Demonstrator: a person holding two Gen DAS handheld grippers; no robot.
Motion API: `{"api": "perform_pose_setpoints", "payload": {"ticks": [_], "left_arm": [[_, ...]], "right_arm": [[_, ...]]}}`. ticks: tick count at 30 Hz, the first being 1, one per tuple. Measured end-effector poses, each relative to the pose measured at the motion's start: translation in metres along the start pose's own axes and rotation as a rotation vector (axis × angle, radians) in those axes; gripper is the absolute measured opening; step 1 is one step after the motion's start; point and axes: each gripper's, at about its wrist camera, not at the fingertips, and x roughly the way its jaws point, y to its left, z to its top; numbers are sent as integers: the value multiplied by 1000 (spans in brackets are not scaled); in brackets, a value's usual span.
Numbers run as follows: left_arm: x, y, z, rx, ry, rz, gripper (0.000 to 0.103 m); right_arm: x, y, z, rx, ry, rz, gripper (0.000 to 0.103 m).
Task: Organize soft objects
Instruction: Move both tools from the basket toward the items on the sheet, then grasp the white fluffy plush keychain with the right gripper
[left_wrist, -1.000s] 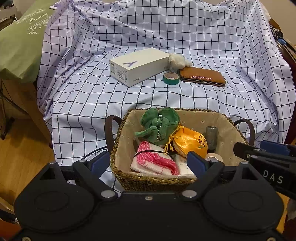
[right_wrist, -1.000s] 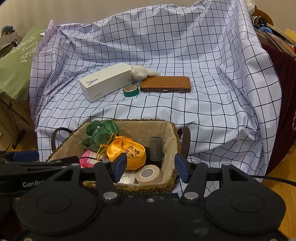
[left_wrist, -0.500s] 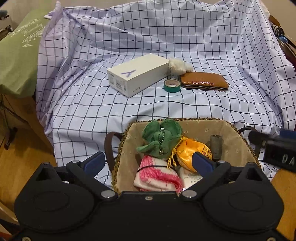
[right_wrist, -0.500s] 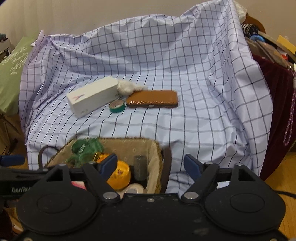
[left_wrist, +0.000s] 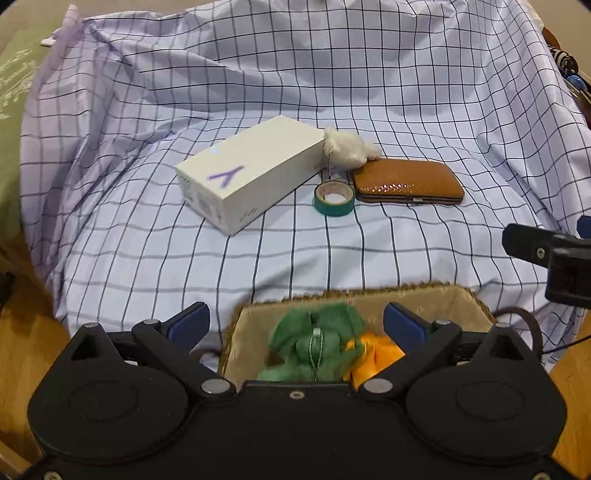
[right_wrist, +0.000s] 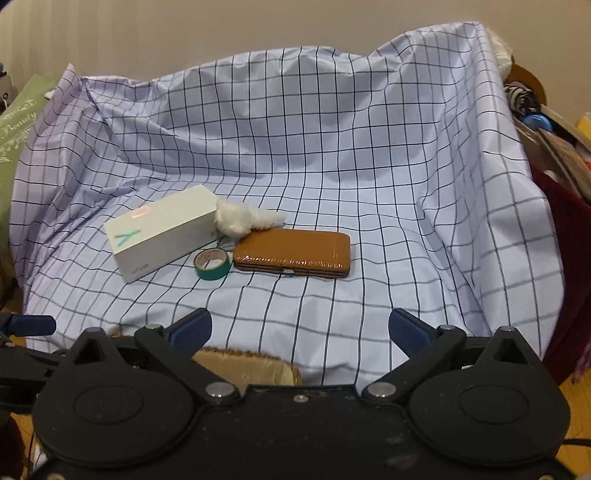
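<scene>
The woven basket (left_wrist: 424, 295) holds a green plush (left_wrist: 317, 339) and an orange pouch (left_wrist: 380, 350). Beyond it on the checked cloth (left_wrist: 369, 92) lie a white box (left_wrist: 251, 173), fluffy white toy (left_wrist: 349, 149), tape roll (left_wrist: 334, 194) and brown wallet (left_wrist: 406, 181). The left tool (left_wrist: 295, 325) gapes empty; the right tool (right_wrist: 299, 328) is spreading, empty.

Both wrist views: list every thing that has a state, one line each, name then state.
left gripper: open, nothing held
right gripper: jaws opening, nothing between them
white box: closed, lying flat
brown wallet: shut, lying flat
green tape roll: lying flat, hole up
white plush keychain: lying against the box
basket: open-topped, holding green plush and orange pouch
</scene>
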Motion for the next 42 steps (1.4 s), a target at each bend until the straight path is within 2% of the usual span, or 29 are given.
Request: {"api": "perform_pose_setpoints", "payload": {"ticks": [9,17,23,29,33,37,42], "left_arm": [[46,-2,24,1,60,-37,97],[77,5,41,-33,106,-66,97],[89,11,47,-57,129,-92,97],[92,17,53,-77,137,-112,97],[91,18,57,-75,130,-121,97],[90,15,61,-73,126,-132,97],[91,9,62,-63,131,-143,97]], "right_arm": [[62,15,43,-87,33,-15,102],[124,50,83,-217,33,4,102],[165,74,96,-304,61,27,102],[197,83,102,-360,68,-6,101],[203,70,114,-313,42,-24,100],[207,44,131,-233,-1,-127,100],[222,-3,149,-84,20,-250,98]]}}
